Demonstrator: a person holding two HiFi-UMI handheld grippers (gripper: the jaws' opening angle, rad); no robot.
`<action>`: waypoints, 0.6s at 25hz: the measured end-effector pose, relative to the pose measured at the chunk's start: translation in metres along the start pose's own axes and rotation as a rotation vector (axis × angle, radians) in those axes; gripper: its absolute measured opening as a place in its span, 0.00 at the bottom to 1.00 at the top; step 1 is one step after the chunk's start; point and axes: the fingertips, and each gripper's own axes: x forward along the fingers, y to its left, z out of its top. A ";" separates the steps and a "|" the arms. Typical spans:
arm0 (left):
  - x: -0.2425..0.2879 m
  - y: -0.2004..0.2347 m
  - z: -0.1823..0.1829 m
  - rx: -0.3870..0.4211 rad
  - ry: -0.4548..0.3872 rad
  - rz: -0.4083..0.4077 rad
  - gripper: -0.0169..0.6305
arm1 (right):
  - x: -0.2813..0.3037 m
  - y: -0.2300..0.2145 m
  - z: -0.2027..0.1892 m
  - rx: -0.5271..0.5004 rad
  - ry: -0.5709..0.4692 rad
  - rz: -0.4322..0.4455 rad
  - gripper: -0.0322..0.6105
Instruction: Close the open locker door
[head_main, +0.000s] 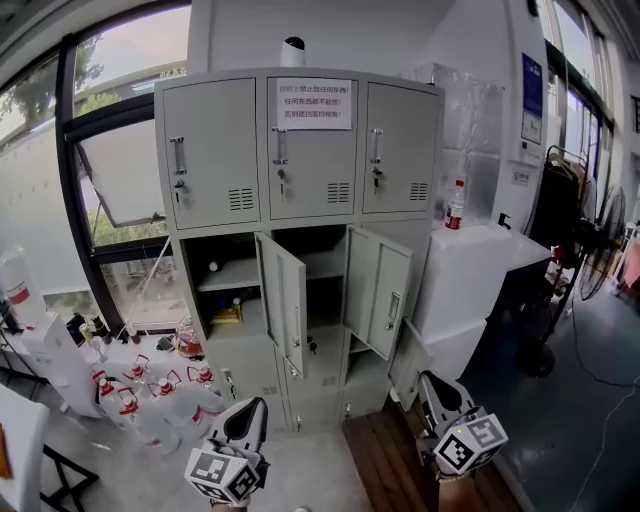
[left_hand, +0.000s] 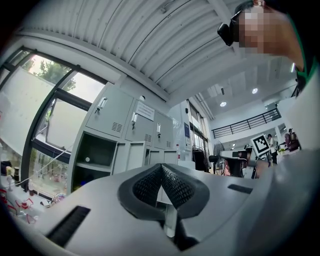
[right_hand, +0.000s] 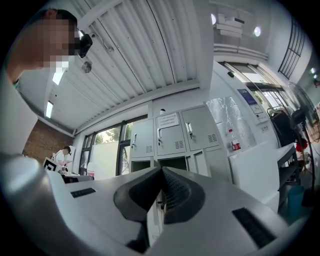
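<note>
A grey locker cabinet (head_main: 300, 150) stands ahead, its top row of three doors shut. In the middle row two doors hang open: the centre door (head_main: 283, 300) and the right door (head_main: 378, 290). The left compartment (head_main: 225, 275) also gapes open, with small items on its shelves. A lower door (head_main: 409, 362) at the right is ajar. My left gripper (head_main: 252, 403) and right gripper (head_main: 432, 378) are at the bottom of the head view, well short of the cabinet. Both are shut and hold nothing. The left gripper view shows the lockers (left_hand: 125, 130) over shut jaws (left_hand: 161, 167); the right gripper view shows the same lockers (right_hand: 172, 132) over shut jaws (right_hand: 161, 172).
Several red-capped plastic bottles (head_main: 150, 395) crowd the floor at the cabinet's left, below a window (head_main: 120, 180). A white counter (head_main: 490, 250) with a bottle (head_main: 456, 205) adjoins the right side. A fan (head_main: 600, 240) stands further right. A notice (head_main: 314, 103) is taped on the top middle door.
</note>
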 end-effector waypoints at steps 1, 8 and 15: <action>0.010 0.007 -0.001 -0.003 -0.003 -0.007 0.06 | 0.012 -0.002 0.000 -0.006 0.000 0.000 0.06; 0.070 0.057 0.006 -0.009 0.018 -0.045 0.06 | 0.091 -0.016 -0.003 0.009 -0.002 -0.025 0.06; 0.106 0.113 0.011 -0.006 0.016 -0.061 0.06 | 0.151 -0.019 -0.010 -0.015 -0.011 -0.052 0.06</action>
